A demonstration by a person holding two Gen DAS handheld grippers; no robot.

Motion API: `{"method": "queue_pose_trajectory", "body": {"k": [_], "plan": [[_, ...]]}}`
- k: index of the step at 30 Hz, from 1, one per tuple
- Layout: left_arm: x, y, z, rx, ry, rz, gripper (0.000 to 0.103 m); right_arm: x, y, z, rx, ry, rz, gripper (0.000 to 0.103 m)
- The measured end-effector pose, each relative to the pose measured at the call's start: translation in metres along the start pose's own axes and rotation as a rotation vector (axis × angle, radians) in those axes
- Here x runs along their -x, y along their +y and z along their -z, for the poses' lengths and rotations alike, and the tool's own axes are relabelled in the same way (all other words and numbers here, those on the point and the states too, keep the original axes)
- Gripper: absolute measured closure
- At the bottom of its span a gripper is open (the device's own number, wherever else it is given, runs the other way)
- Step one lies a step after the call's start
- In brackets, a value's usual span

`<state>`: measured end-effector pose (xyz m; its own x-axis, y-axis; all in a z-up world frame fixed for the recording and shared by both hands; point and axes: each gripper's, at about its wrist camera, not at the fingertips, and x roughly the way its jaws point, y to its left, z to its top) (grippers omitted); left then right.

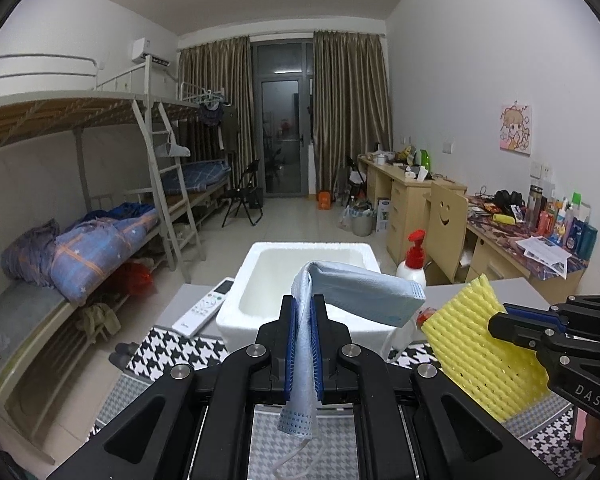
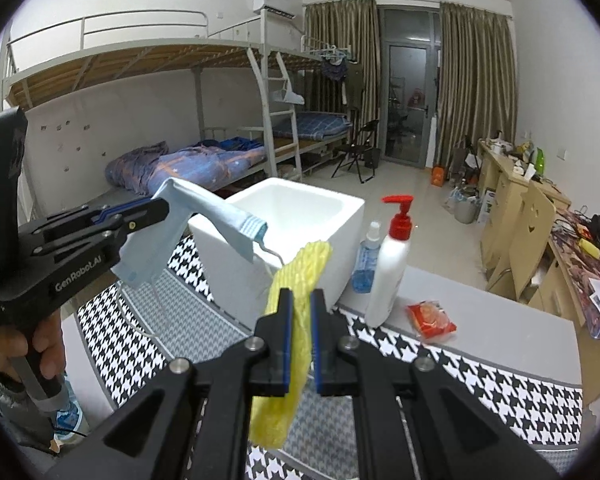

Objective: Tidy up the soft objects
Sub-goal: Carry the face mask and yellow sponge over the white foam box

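Observation:
My left gripper (image 1: 303,304) is shut on a light blue face mask (image 1: 360,292), held up in front of the white foam box (image 1: 260,256); the mask droops over the box's near side. It also shows in the right wrist view, where the left gripper (image 2: 162,206) holds the mask (image 2: 216,212) left of the foam box (image 2: 340,216). My right gripper (image 2: 301,300) is shut on a yellow foam net sleeve (image 2: 296,276), above the houndstooth mat. The sleeve (image 1: 476,332) and right gripper (image 1: 500,324) show at the right of the left wrist view.
A red-pump white lotion bottle (image 2: 388,276), a small blue spray bottle (image 2: 366,260) and a red snack packet (image 2: 432,320) stand right of the box. A white remote (image 1: 204,306) lies left of it. A houndstooth mat (image 2: 480,376) covers the grey table. Bunk beds stand left, desks right.

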<state>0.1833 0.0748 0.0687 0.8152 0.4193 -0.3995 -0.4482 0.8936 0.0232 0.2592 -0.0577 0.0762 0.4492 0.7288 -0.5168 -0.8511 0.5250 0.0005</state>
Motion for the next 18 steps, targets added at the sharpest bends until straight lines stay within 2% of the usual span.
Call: {"method": "queue_pose_trajectory", "body": {"k": [18], "plan": [[-0.022,0.008,-0.035,-0.002,-0.01,-0.018,0.095,-0.009,-0.011,-0.028,-0.045,-0.026,0.039,0.093]]}}
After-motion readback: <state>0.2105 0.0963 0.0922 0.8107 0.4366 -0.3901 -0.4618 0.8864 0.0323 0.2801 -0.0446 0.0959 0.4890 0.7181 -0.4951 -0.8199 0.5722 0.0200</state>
